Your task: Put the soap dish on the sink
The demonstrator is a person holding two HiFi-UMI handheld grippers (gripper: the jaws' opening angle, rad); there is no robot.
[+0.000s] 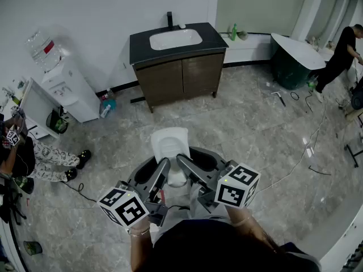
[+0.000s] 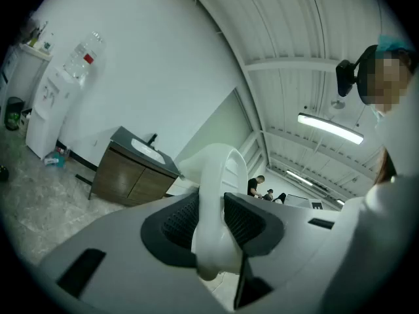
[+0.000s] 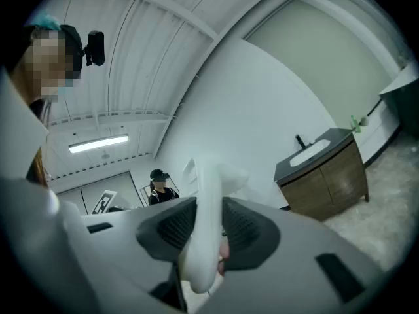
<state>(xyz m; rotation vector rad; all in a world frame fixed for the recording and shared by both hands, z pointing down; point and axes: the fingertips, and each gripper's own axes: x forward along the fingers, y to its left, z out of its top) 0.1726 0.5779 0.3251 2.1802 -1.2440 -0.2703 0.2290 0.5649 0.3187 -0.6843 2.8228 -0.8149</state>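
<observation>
The soap dish (image 1: 170, 143) is white. It is up in the air, low in front of the person, over the grey stone floor (image 1: 249, 129). It is not on the sink yet.

Two grippers hold it at the same time. The left hand-held gripper (image 1: 162, 168) is closed on the near left edge of the dish. The right hand-held gripper (image 1: 189, 163) is closed on the near right edge. In the left gripper view the thin white rim of the dish stands between the two dark ribbed pads (image 2: 179, 222), and both pads press on it. The right gripper view shows the same: the white rim sits tight between that gripper's dark pads. The two grippers are close side by side and point away from the person.

The sink (image 1: 175, 38) is white and far off, across the floor by the white wall. It is set in a dark bench (image 1: 142, 47) on top of a brown cabinet (image 1: 178, 78) with two doors. A black tap (image 1: 169, 19) stands behind the sink. A green bottle (image 1: 233, 32) stands on a low white ledge just right of the bench. A white water cooler (image 1: 68, 86) with a big clear bottle on top stands left of the cabinet.

A person in black (image 1: 340, 55) bends over at the far right. A person in patterned trousers (image 1: 54, 157) is at the left edge.
</observation>
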